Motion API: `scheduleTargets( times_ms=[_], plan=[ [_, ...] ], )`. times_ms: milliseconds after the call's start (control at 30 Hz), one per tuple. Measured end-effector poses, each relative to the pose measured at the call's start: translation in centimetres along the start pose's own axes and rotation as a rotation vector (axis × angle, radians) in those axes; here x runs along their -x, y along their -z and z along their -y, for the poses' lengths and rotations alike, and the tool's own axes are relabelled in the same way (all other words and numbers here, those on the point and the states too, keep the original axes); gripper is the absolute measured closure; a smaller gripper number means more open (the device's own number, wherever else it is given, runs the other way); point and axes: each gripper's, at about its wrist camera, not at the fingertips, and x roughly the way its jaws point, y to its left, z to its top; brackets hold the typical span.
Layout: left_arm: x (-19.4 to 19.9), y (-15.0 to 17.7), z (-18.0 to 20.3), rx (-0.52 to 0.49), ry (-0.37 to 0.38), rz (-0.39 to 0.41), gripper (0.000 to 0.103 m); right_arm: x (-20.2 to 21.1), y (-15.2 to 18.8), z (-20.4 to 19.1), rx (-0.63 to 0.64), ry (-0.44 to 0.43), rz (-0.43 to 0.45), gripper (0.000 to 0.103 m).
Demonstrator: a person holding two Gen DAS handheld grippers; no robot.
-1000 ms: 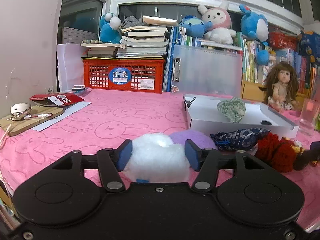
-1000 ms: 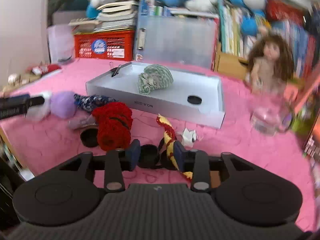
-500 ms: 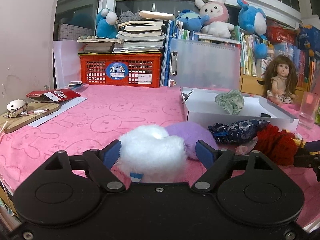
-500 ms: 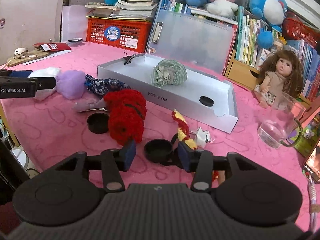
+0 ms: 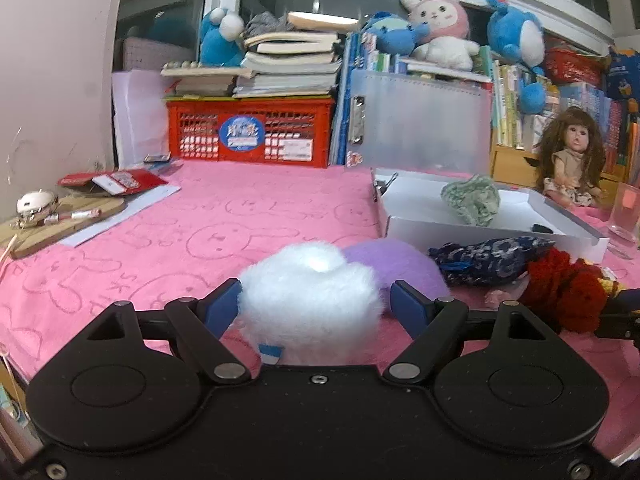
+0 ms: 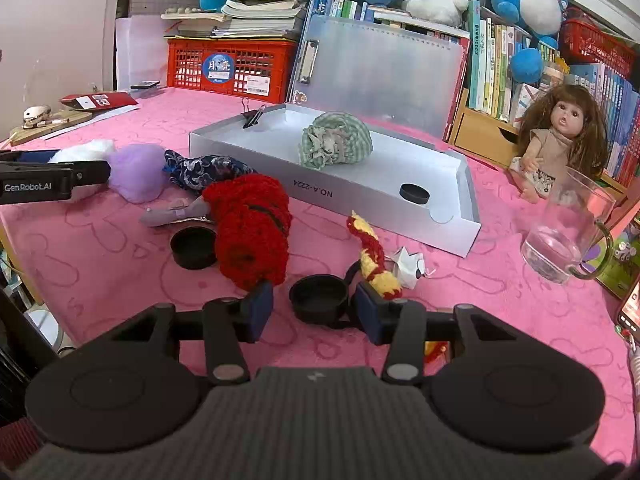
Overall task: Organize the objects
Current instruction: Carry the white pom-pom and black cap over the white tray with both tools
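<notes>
Covering the whole table, a pink cloth (image 6: 500, 312) embossed with rabbit outlines carries everything else. At twelve o'clock in the right wrist view sits the white shallow box (image 6: 400, 208), holding a green checked fabric bundle (image 6: 335, 141), a small black disc (image 6: 414, 192) near its right front corner and a binder clip (image 6: 253, 117) on its back left rim. A doll (image 6: 560, 136) sits at two o'clock, with a glass mug (image 6: 568, 232) in front of it at three o'clock.

Left of the box's front wall, at ten o'clock, lie a dark patterned pouch (image 6: 208, 170), a purple pompom (image 6: 138, 172) and a white pompom (image 5: 308, 300) touching it. A red knitted piece (image 6: 250, 228) lies just in front of the pouch, and an open black cap (image 6: 193, 247) rests against its left edge. A red-and-yellow knitted strip (image 6: 374, 260) and a crumpled paper scrap (image 6: 410, 266) lie at one o'clock of the right gripper.

The left gripper (image 5: 316, 304) has just been opening; its jaws now stand wide on either side of the white pompom, the right pad clear of the fluff, the left at its edge. The right gripper (image 6: 314, 308) is half spread, having opened a little, with a second black cap (image 6: 319, 298) between its pads, nearer the right one; no firm grip shows.
</notes>
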Motion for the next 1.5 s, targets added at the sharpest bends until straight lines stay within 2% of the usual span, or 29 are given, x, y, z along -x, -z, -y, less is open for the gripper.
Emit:
scheduleTargets(
  times_ms=[133,167,333,600,733,900,1067,1200,1333,1500],
  plan=[
    [-0.8,0.0,-0.6,0.042,0.001,-0.043,0.025,-0.1,0.0,0.0,-0.01,0.006,0.003,0.045],
    [-0.9,0.1,-0.7,0.054,0.006,-0.051,0.029,-0.1,0.1,0.0,-0.013,0.008,0.004,0.046],
    [-0.5,0.1,-1.3,0.087,0.023,-0.041,0.035,-0.1,0.2,-0.4,-0.01,0.024,0.015,0.064],
    [1.2,-1.6,-1.2,0.085,0.021,0.042,0.036,1.3,-0.6,0.3,-0.034,0.024,0.077,0.065],
    [1.1,-3.3,-0.6,0.065,0.052,0.056,0.036,1.7,-1.4,0.7,-0.034,0.042,0.1,0.065],
    [0.1,-6.0,1.2,0.028,0.132,0.059,0.036,1.1,-3.1,2.3,-0.069,0.048,0.102,0.065],
    [-2.4,-9.1,2.8,0.052,0.234,-0.002,0.036,0.0,-5.3,5.1,-0.161,0.037,0.083,0.065],
    [-5.2,-11.4,3.8,0.089,0.287,-0.048,0.036,-1.8,-7.0,8.1,-0.256,0.035,0.05,0.065],
    [-8.3,-13.2,5.6,0.06,0.282,-0.057,0.036,-3.9,-8.4,10.9,-0.337,0.034,0.041,0.065],
    [-12.7,-13.8,7.8,0.033,0.277,-0.112,0.036,-7.6,-9.4,13.6,-0.453,0.009,-0.014,0.065]
  ],
)
